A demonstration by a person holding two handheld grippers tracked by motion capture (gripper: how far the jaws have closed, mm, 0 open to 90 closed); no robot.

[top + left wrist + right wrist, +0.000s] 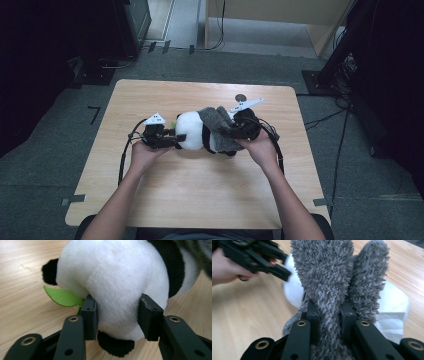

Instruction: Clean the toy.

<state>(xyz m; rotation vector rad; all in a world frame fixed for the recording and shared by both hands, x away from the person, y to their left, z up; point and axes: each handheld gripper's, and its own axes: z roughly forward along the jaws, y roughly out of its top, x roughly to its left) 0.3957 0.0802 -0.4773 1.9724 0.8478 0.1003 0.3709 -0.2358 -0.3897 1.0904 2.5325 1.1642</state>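
Black-and-white plush panda (pixel 192 131): body hidden under fuzzy grey cloth (pixel 220 125). Left gripper (pixel 172 137) at 9 o'clock pinches its head; right gripper (pixel 235 131) at 3 o'clock clamps cloth.

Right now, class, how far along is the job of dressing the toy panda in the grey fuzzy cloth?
Done: the grey fuzzy cloth already lies over the toy panda's body on the table. In hand: the left gripper squeezes the panda's white head, while the right gripper pinches a fold of the cloth. Left: probably pulling the cloth into place; the head remains uncovered.
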